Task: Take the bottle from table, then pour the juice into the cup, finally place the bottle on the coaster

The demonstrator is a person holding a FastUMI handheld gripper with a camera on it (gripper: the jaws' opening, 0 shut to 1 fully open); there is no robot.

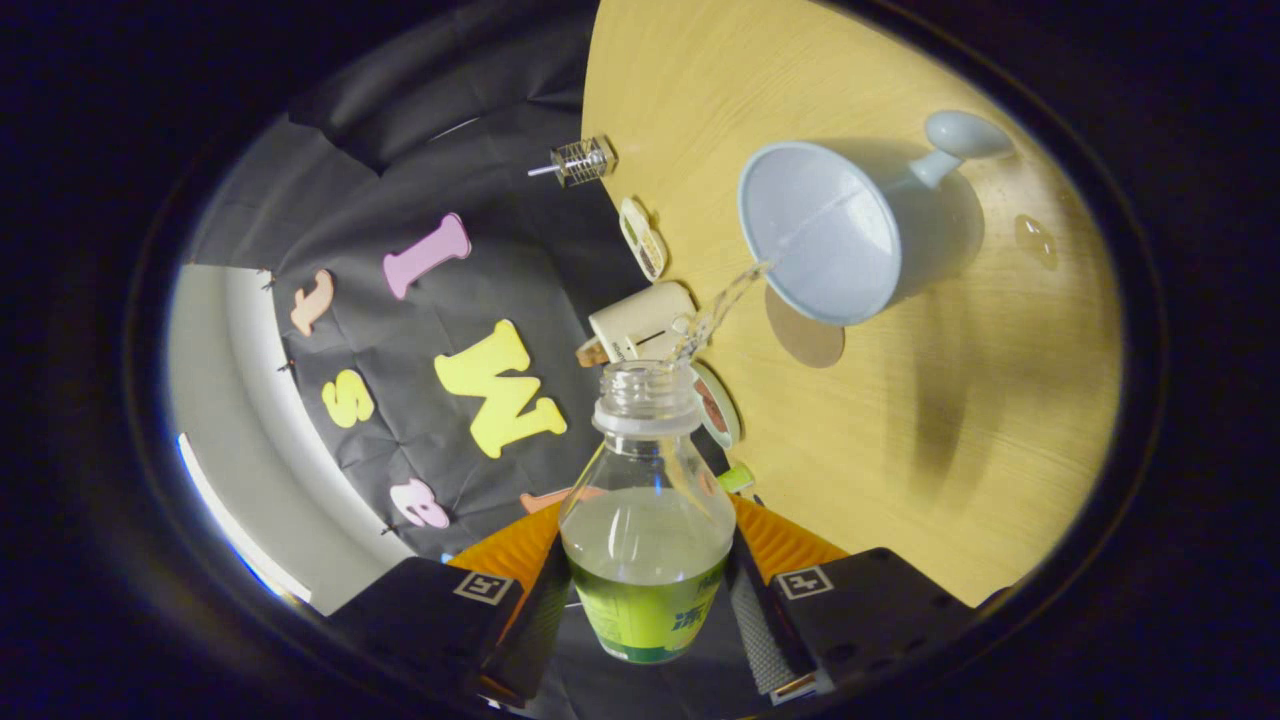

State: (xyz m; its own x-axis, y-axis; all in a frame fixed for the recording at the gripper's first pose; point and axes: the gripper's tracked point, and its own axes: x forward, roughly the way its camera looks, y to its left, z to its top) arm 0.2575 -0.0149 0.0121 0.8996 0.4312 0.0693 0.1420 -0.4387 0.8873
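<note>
Bottle (pixel 648 520) clamped at its labelled waist between both claw (pixel 648 610) fingers, tilted, uncapped, streaming into cup (pixel 830 235) on counter (pixel 900 420). Thin plastic, half full: likely light, crushable, slippery. Keep hold low.

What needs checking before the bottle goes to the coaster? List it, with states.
1. Grip: gripper fingers press both sides of the bottle - ok.
2. Stream from the bottle mouth lands inside the cup - ok.
3. Pour finished: liquid is leaving the bottle - not ok.
4. Coaster free: brown disc beside the cup, partly under its rim - cannot tell.
5. Spill: a small wet spot on the table beyond the cup - not ok.
6. Cup fill level - cannot tell.
</note>
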